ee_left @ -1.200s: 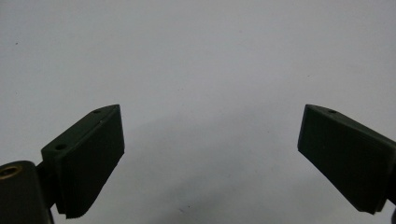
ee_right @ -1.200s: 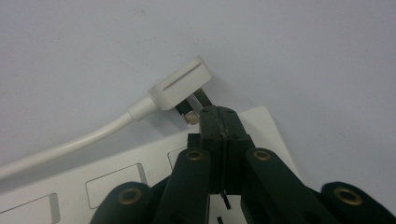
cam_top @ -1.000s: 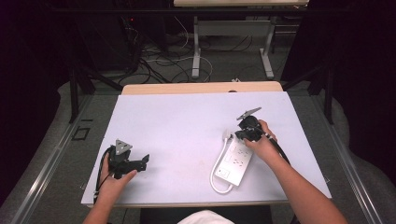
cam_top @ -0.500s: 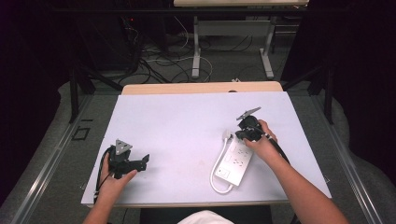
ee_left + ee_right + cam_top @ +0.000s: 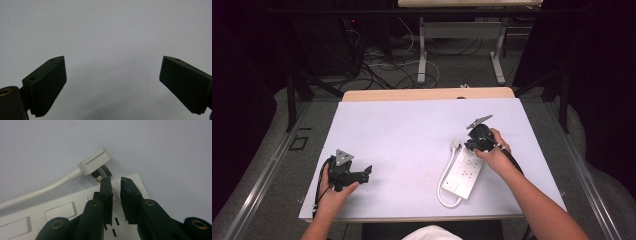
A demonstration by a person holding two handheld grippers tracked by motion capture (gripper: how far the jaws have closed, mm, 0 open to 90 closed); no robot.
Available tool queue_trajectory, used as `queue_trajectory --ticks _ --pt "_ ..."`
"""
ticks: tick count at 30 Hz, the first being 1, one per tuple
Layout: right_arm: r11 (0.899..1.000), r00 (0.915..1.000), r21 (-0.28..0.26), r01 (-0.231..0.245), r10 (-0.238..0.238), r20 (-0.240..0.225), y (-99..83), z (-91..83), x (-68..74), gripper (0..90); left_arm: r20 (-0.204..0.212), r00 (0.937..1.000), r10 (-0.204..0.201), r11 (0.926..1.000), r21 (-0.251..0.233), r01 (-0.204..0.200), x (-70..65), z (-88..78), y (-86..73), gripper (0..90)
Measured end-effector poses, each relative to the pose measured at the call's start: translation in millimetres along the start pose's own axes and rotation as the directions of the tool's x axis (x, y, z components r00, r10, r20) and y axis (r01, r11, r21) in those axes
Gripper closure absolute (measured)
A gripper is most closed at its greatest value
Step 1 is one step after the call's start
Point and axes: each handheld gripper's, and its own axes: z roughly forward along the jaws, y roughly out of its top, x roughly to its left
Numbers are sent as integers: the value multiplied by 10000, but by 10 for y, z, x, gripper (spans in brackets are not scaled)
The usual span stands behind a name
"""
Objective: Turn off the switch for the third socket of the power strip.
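A white power strip [image 5: 463, 173] lies on the right half of the table, its white cable [image 5: 443, 196] looping round its near end. The cable's flat white plug [image 5: 455, 145] rests against the strip's far end, prongs on its edge [image 5: 96, 163]. My right gripper [image 5: 469, 146] points down at that end of the power strip [image 5: 62, 211], just beside the plug. Its jaws [image 5: 115, 181] have just been opening and stand a narrow gap apart with nothing between them. My left gripper [image 5: 368, 171] rests at the near left, open wide over bare table [image 5: 112, 67].
The pale table top [image 5: 412, 130] has a wooden edge at the back. Beyond it stand desk legs and loose cables [image 5: 387, 65] on the floor. Dark curtains close off both sides.
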Motion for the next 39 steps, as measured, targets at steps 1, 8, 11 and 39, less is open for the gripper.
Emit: queue_trajectory --ticks 1,8,11,39 --pt "10000 10000 0 0 0 0 0 0 0 794 -2 10000 11 10000 -9 -11 1 0 1 70" --pt "9998 9998 -112 175 -175 25 -12 -56 5 730 -13 10000 16 10000 -3 -16 1 -1 1 70" --pt "9997 9998 -151 197 -196 74 -18 -75 9 703 -16 10000 16 10000 -1 -16 0 -1 1 70" --pt "9966 9963 25 824 -824 253 -174 -360 35 412 -45 9999 99 9999 24 -99 -1 -6 4 70"
